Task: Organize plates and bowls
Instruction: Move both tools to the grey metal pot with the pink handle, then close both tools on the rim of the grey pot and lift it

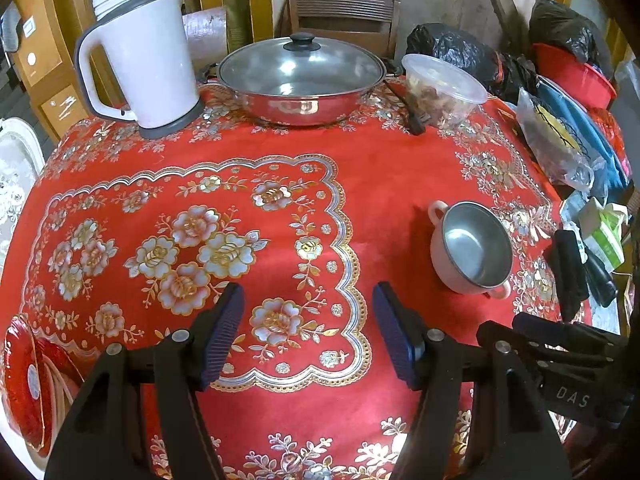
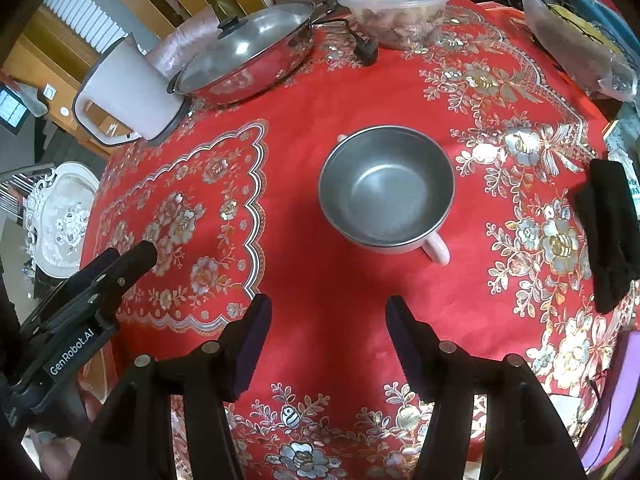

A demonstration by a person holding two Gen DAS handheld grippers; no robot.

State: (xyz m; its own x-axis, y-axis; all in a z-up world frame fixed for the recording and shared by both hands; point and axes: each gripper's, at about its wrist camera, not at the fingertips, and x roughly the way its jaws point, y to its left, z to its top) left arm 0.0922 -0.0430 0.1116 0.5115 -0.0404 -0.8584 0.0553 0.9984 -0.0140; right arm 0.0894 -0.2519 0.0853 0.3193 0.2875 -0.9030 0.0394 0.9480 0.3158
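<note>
Both hand-held grippers hover low over a worktop [image 2: 352, 304] covered with a red cloth patterned in silver and gold flowers. Nearest the viewer, the left hand-held gripper [image 1: 308, 332] has its two ribbed fingers spread wide with nothing between them, over the scalloped flower border of the cloth. The right hand-held gripper [image 2: 328, 344] is likewise spread and empty, pointing straight at the bowl from the near side, with bare cloth between.

Taking the bowl [image 2: 386, 188] as the landmark: it is a pale pink bowl with a metal lining and a small loop handle on each side, sitting upright and empty on the red cloth, apart from everything else. Far to its left, at the near left edge of the worktop, a red glass plate [image 1: 26, 384] shows only in part, tilted over the edge. To the right of the bowl lies a black folded item [image 2: 610, 236], too unclear to name.

Beyond the bowl, at the far side of the worktop, stands a clear plastic lidded tub [image 2: 396, 12] of brownish food. Left of the tub sits a wide steel pan [image 1: 300, 84] under a glass lid with a black knob. Further left again stands a white electric kettle [image 1: 140, 64] on its grey base, handle facing left.
</note>
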